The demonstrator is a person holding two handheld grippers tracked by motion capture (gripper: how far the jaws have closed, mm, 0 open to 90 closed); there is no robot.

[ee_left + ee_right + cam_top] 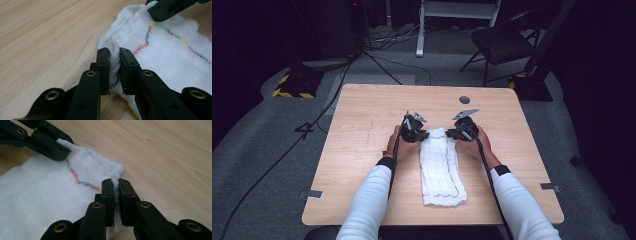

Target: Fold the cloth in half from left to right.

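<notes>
White gauze cloth (440,167), folded long, multicoloured zigzag stitching, lay mid-table from near edge toward centre. Far corners pinched: left gripper (114,67) clenched on a bunched ridge at one corner, right gripper (116,195) clenched on the other. Thin bites, fabric barely between the jaws. Likely to slip free if lifted unevenly. Beyond, bare light wood table (362,110), then a folding chair (502,42).

A white woven cloth (441,167) with multicoloured zigzag stitching is lying folded into a long strip on a light wooden table (362,150). Its far corners are bunching up off the surface.
</notes>
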